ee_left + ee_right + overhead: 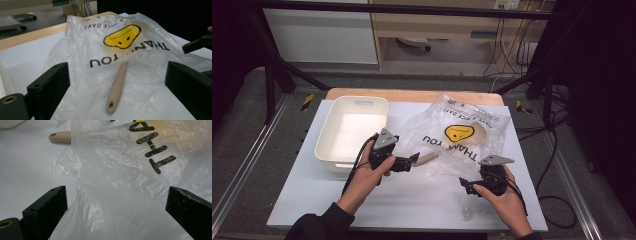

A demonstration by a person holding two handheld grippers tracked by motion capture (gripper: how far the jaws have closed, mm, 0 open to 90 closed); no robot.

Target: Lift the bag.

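A clear plastic bag (pixel 452 137) printed "THANK YOU" with a yellow smiley lies crumpled on the white table. A wooden spatula lies partly inside it; its handle (pixel 428 158) sticks out at the bag's near-left side. My left gripper (pixel 414 160) is open just in front of the handle end (pixel 111 105). My right gripper (pixel 464 185) is open at the bag's near edge, with bag film (pixel 120 202) between and ahead of its jaws. The handle end (pixel 60 137) lies far off at the upper left in the right gripper view.
A white rectangular bin (pixel 353 131), nothing in it, stands on the table's left, just behind my left hand. The wooden table edge (pixel 412 95) runs along the back. Black frame bars and cables surround the table.
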